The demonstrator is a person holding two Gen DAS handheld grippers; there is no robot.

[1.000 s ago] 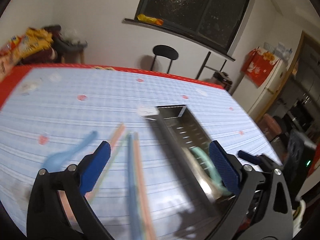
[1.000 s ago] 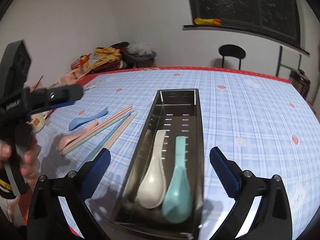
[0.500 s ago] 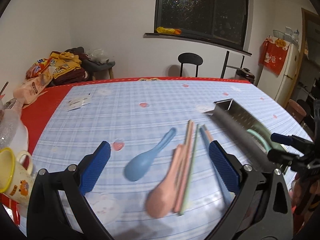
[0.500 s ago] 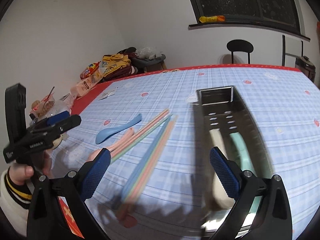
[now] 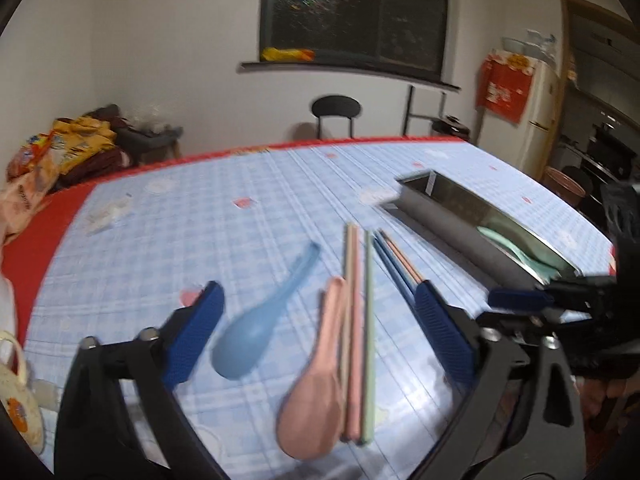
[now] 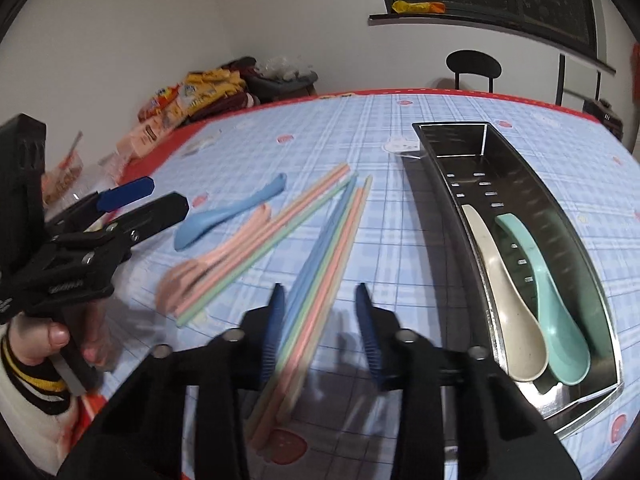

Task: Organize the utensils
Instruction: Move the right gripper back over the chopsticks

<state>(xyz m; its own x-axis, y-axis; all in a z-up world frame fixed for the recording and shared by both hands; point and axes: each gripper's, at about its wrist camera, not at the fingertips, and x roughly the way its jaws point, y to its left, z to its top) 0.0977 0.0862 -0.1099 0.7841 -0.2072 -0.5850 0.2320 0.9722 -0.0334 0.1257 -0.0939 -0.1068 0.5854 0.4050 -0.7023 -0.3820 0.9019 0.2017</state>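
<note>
My left gripper (image 5: 320,320) hovers low over a blue spoon (image 5: 256,328), a pink spoon (image 5: 316,396) and two pink and green chopsticks (image 5: 360,312). Its jaws are closing and the pads touch nothing. My right gripper (image 6: 320,320) straddles a bundle of blue, green and pink chopsticks (image 6: 320,264). Its jaws are closing around the bundle, with a gap still showing at the right pad. To the right stands a steel tray (image 6: 448,200) holding a cream spoon (image 6: 504,300) and a teal spoon (image 6: 556,320).
The blue checked tablecloth has a red border (image 5: 32,248) on the left. A printed cup (image 5: 16,400) stands at the near left corner and snack bags (image 5: 60,152) lie at the far left. A black chair (image 5: 336,112) stands behind the table.
The left gripper swung from the tray to above the spoons and narrowed a little. The right gripper moved left from over the tray to over the chopsticks, and its jaws narrowed a lot.
</note>
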